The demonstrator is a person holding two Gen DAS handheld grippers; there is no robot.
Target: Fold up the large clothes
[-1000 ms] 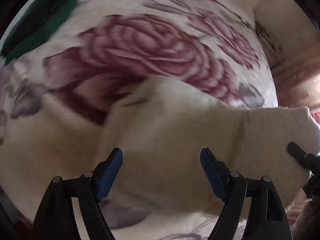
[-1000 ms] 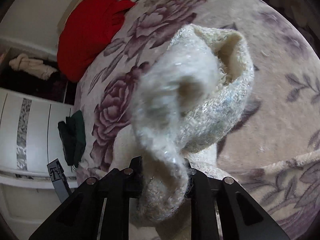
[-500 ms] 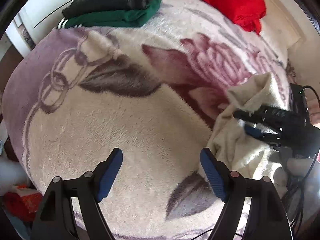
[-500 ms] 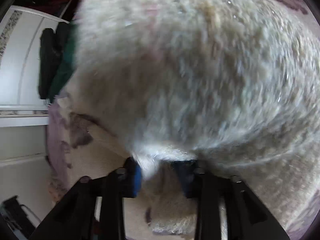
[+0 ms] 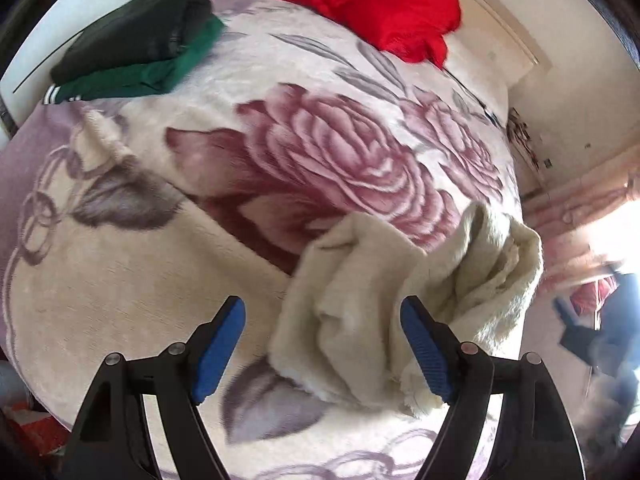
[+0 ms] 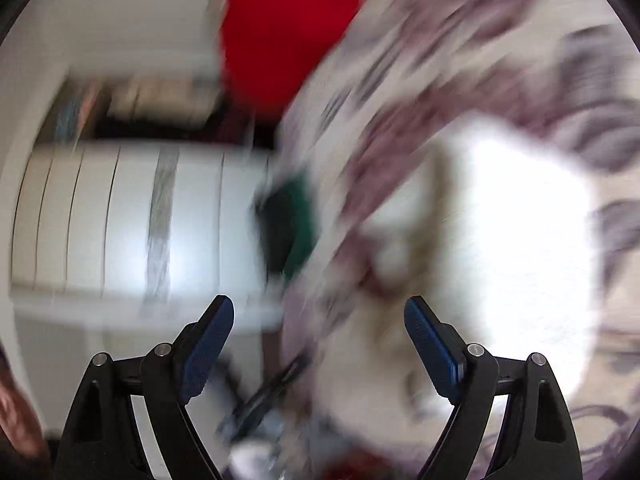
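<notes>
A cream fluffy knit garment [image 5: 384,300] lies bunched in a loose heap on the flowered blanket [image 5: 160,272] of the bed. My left gripper [image 5: 322,344] hangs above its near edge, open, its blue pads [image 5: 218,346] touching nothing. In the right wrist view all is smeared by motion; the garment [image 6: 520,240] shows as a bright white patch on the blanket [image 6: 500,60]. My right gripper [image 6: 318,346] has its jaws opening wide, and nothing sits between its pads [image 6: 434,350].
Folded dark and green clothes [image 5: 140,52] are stacked at the bed's far left corner. A red garment [image 5: 360,4] lies at the head of the bed. White cupboard doors [image 6: 120,220] stand beside the bed. The right gripper's dark body [image 5: 596,332] shows blurred at the right edge.
My right gripper let go of the cream garment, opened wide and pulled away fast. The garment dropped into a heap on the blanket. My left gripper rose and drew back, still open.
</notes>
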